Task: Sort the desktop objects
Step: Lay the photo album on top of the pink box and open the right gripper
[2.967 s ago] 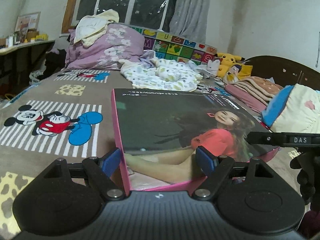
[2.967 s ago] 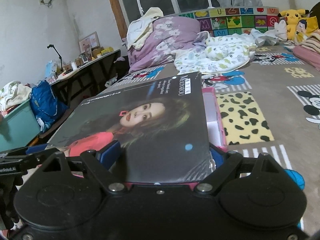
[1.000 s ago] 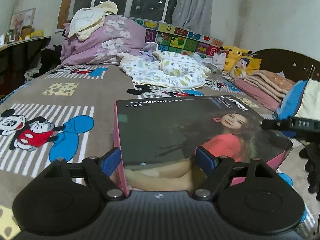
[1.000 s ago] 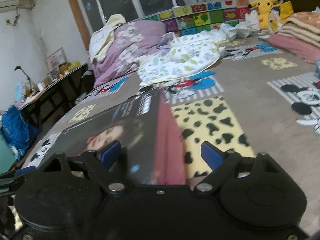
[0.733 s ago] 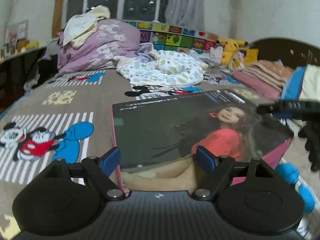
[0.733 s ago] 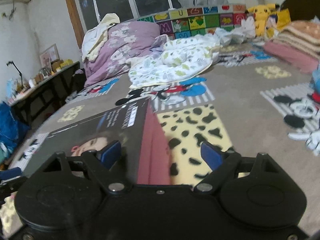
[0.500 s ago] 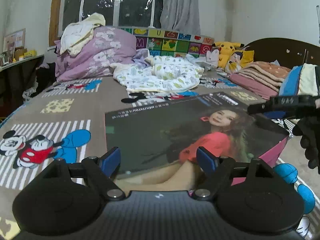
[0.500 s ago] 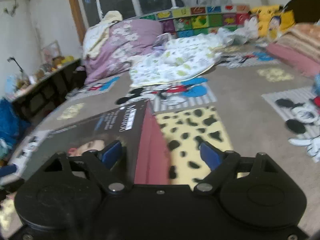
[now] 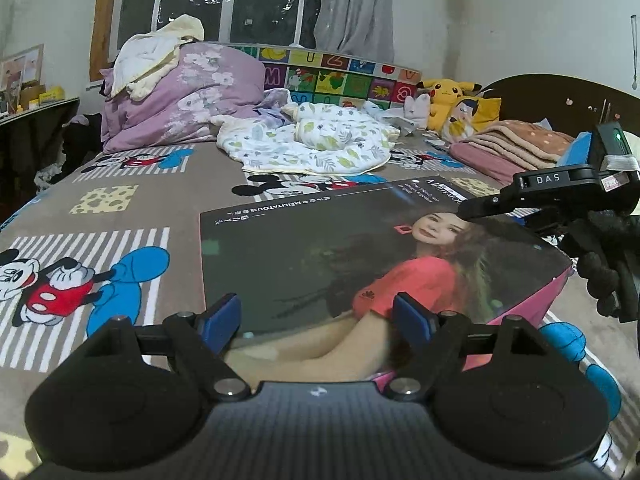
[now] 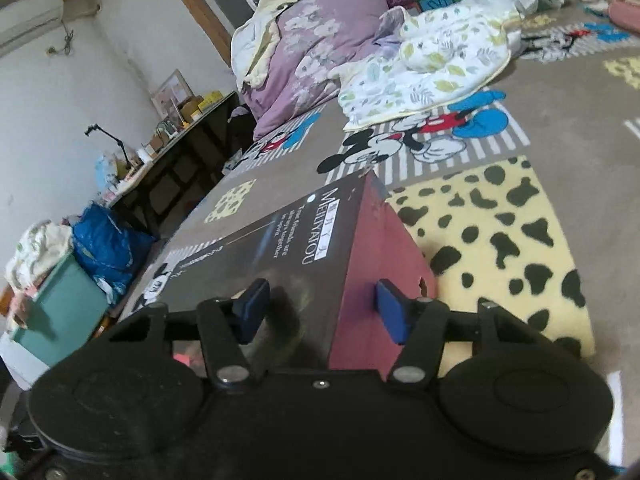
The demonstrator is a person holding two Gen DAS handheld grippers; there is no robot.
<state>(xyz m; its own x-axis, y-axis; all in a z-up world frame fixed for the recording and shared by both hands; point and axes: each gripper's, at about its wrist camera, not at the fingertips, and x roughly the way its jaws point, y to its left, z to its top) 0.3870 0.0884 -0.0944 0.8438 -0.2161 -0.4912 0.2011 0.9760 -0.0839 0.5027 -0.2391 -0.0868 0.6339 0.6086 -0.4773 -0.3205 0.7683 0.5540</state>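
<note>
Both of my grippers were on the same flat box (image 9: 360, 256), the dark-lidded one with a printed photo of a woman in a red top and pink sides. My left gripper (image 9: 318, 320) had its blue fingertips (image 9: 218, 316) spread wide across the near edge of the lid; whether those pads actually pressed the box or only sat over it, I could not tell from that camera. My right gripper (image 10: 320, 310) straddled a corner of the box (image 10: 304, 264), one blue pad lying on the dark lid and the other against the pink side wall, the jaws drawn in to a middling gap; a firm clamp I could not confirm. From the left wrist view I saw the right gripper (image 9: 516, 196) come in from the right side, its black tip over the far right part of the lid, with a gloved hand (image 9: 608, 264) behind it.

Under the box lay the Mickey Mouse bedspread (image 9: 132, 200), brown with striped and yellow spotted panels. Farther back sat a white leaf-print blanket (image 9: 308, 144), a purple floral duvet (image 9: 180, 108) bundled against the headboard, and a Pikachu plush (image 9: 444, 96) well apart to the right. The right wrist view showed a cluttered desk (image 10: 172, 140) beside the bed.
</note>
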